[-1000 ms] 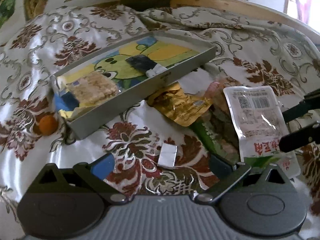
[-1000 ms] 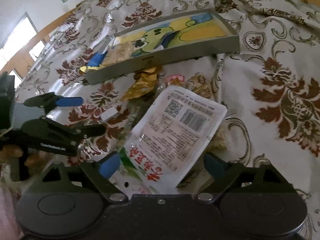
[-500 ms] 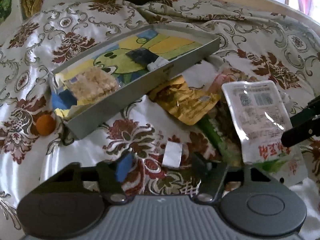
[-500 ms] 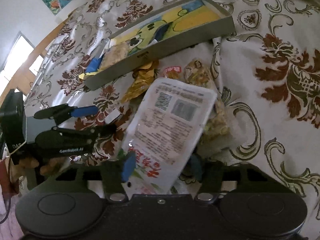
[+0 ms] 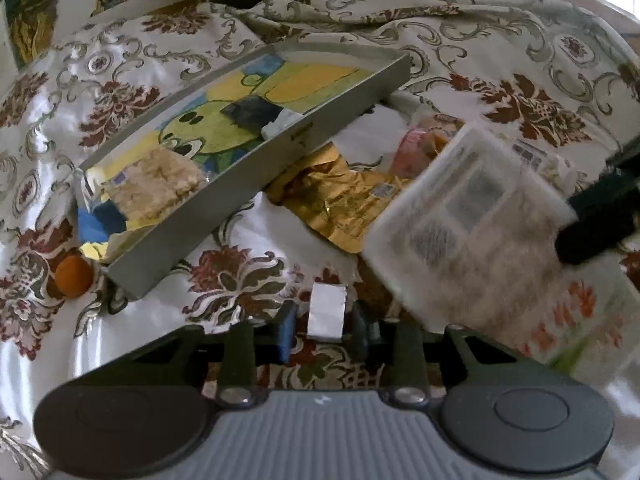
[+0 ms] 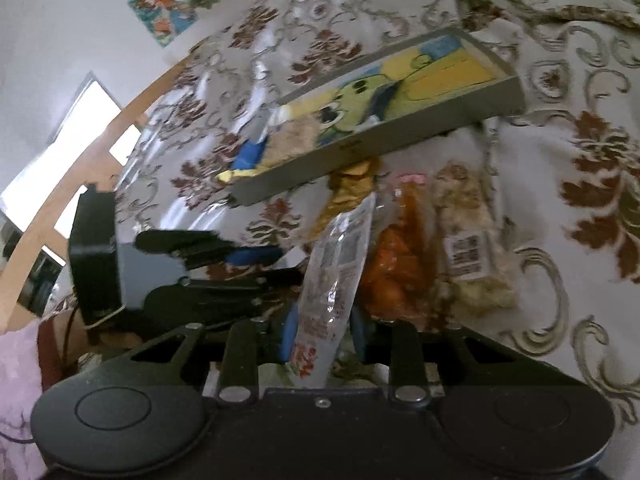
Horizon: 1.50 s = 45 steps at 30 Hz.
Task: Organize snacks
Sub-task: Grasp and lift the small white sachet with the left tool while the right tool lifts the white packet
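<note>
Right gripper (image 6: 323,334) pinching the lower end of a white pouch (image 6: 334,264), jaws pressed on it from both sides, pouch lifted edge-on above the bedspread (image 6: 560,184). Blurred in the left view, same pouch (image 5: 476,232) hanging right of the tray (image 5: 256,184). Left gripper (image 5: 323,330) low over the bedspread, jaws nearly together either side of a small white packet (image 5: 326,312); contact impossible to tell. Gold wrapper (image 5: 340,204), orange snack (image 6: 394,264) and barcoded bar (image 6: 466,240) lying just beside the tray. Rice cake (image 5: 154,188) inside the tray
</note>
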{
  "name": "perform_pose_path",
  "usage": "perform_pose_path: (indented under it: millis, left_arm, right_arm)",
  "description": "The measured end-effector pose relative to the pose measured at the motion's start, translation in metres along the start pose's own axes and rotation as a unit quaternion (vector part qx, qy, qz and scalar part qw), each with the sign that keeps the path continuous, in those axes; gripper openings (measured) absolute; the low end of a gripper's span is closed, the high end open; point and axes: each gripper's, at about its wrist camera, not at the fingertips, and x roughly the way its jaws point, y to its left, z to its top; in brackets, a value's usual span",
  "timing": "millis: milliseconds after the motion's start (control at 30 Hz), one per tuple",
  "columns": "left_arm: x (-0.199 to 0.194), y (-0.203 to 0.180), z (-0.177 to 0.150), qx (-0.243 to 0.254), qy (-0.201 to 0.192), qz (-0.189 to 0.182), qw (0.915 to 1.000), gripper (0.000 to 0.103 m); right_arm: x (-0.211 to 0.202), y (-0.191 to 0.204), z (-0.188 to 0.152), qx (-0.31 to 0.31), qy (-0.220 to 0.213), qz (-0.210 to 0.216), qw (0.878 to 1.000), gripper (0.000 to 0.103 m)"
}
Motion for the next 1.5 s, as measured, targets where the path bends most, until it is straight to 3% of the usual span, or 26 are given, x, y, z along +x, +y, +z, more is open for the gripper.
perform_pose_path:
  millis: [167,267,367,500,600,733,867,1033,1133,1167,1500]
  left_arm:
    - [0.000,0.010,-0.003,-0.016,0.000,-0.015,0.9998,0.035]
    - [-0.001,0.007,-0.003,-0.007,0.002,-0.006,1.0000,0.032]
    - [-0.002,0.002,-0.005,0.014,0.003,0.006,0.9999,0.024]
    - [-0.004,0.000,-0.004,0.015,0.007,0.015,0.9997,0.023]
    - [-0.008,0.004,-0.003,0.003,0.011,0.018,0.9998,0.022]
    - [-0.012,0.012,-0.004,-0.021,0.022,0.015,0.9994,0.022]
    - [-0.006,0.012,-0.004,-0.025,0.030,0.020,0.9991,0.024]
    - [-0.006,0.012,-0.004,-0.024,0.028,0.021,0.9991,0.023]
    - [-0.007,0.010,-0.003,-0.031,0.024,0.024,0.9989,0.022]
    - [-0.008,0.009,-0.003,-0.031,0.023,0.027,0.9989,0.022]
    - [-0.028,-0.003,-0.005,-0.056,0.010,0.044,0.9974,0.021]
  right_arm:
    - [0.015,0.001,0.000,-0.001,0.022,0.007,1.000,0.033]
    - [0.022,-0.002,0.000,0.011,0.037,0.015,0.999,0.042]
    - [0.022,-0.004,-0.001,0.014,0.044,0.015,0.999,0.041]
    - [0.014,0.000,0.000,0.000,0.034,0.029,0.999,0.029]
    - [0.007,0.003,0.002,-0.008,0.028,0.054,0.998,0.026]
    - [0.007,0.007,0.002,-0.010,0.037,0.082,0.996,0.026]
    - [0.019,0.013,-0.003,-0.021,0.060,0.073,0.995,0.034]
    - [0.034,0.015,-0.010,-0.017,0.091,0.072,0.993,0.035]
    - [0.041,0.019,-0.013,-0.024,0.099,0.067,0.993,0.029]
    - [0.043,0.020,-0.014,-0.027,0.101,0.061,0.993,0.022]
    - [0.028,0.021,-0.013,-0.029,0.066,0.052,0.996,0.012]
